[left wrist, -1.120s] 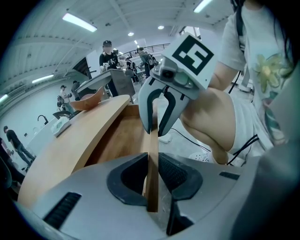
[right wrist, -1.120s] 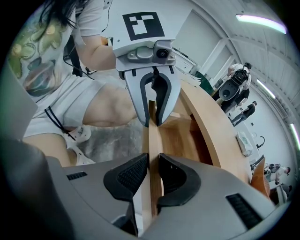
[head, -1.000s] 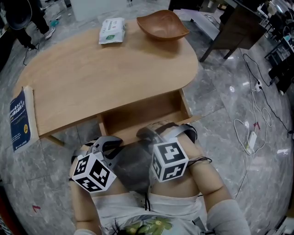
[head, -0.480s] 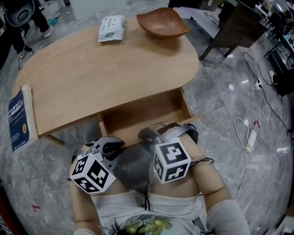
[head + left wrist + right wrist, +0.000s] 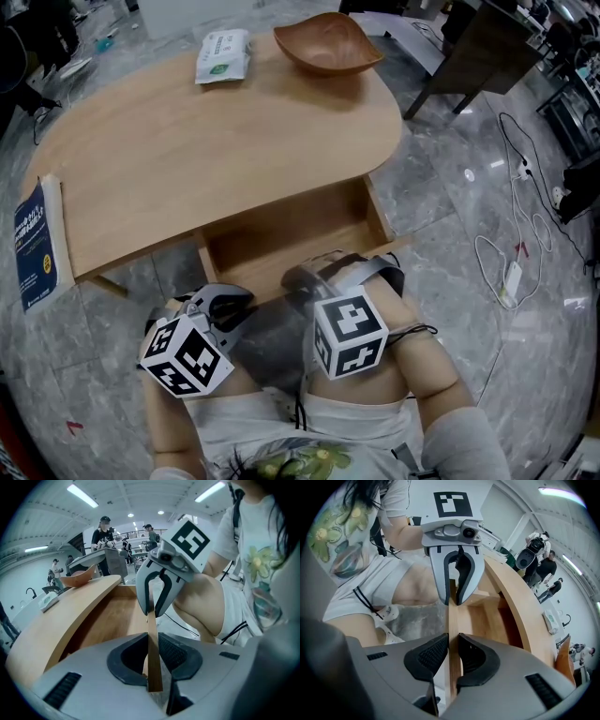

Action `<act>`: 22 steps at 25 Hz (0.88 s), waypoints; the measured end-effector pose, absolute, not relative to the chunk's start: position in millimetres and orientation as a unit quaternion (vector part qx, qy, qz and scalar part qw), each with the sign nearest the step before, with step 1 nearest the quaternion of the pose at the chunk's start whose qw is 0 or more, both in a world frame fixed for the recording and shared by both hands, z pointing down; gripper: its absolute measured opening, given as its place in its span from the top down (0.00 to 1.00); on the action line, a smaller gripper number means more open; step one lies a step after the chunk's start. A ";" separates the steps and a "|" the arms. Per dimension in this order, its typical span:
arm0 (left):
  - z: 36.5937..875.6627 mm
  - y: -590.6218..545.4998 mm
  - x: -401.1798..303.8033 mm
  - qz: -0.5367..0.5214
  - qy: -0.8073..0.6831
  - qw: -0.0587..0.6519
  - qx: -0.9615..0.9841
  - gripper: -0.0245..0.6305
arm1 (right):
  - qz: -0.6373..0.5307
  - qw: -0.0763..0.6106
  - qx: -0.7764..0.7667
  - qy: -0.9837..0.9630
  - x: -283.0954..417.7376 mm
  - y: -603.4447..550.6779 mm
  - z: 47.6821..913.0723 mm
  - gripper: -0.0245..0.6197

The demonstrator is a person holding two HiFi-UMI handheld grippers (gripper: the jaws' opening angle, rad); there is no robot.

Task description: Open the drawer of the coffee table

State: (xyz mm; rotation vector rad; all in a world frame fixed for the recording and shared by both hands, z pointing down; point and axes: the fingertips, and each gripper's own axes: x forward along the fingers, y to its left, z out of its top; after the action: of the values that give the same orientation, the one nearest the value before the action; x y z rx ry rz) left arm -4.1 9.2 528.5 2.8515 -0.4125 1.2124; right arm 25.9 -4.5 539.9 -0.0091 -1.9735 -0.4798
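The light wooden coffee table (image 5: 187, 150) has its drawer (image 5: 281, 234) pulled out toward me, and the drawer's bare floor shows. My left gripper (image 5: 225, 307) is shut on the thin top edge of the drawer front (image 5: 151, 634) near its left end. My right gripper (image 5: 314, 277) holds the same panel (image 5: 453, 667) further right, and its jaws are closing on the board between them. In the left gripper view my own jaws (image 5: 152, 644) face the right gripper (image 5: 153, 611) along the panel. In the right gripper view the left gripper (image 5: 452, 599) sits beyond my own jaws (image 5: 453, 641).
On the tabletop lie a brown wooden bowl (image 5: 328, 45), a pack of wipes (image 5: 223, 56) and a blue book (image 5: 35, 246) at the left edge. White cables (image 5: 511, 272) trail over the marble floor on the right. A dark table (image 5: 478, 56) stands at the back right. My knees are close behind the drawer.
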 end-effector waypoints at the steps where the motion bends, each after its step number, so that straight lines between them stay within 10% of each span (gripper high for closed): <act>1: 528.8 9.8 -3.9 0.389 -0.131 0.008 0.912 0.85 | -0.200 0.528 -0.005 -0.826 26.1 -3.9 540.1 0.84; 22: 532.0 24.3 1.4 0.387 -0.098 0.025 0.917 0.84 | -0.190 0.533 -0.036 -0.824 31.3 10.9 542.8 0.85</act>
State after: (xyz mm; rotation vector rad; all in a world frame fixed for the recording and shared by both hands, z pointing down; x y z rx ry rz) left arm 1.4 24.3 532.0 2.8343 -0.3031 1.1963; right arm 31.3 10.9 542.8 -0.0847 -1.9642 -0.4530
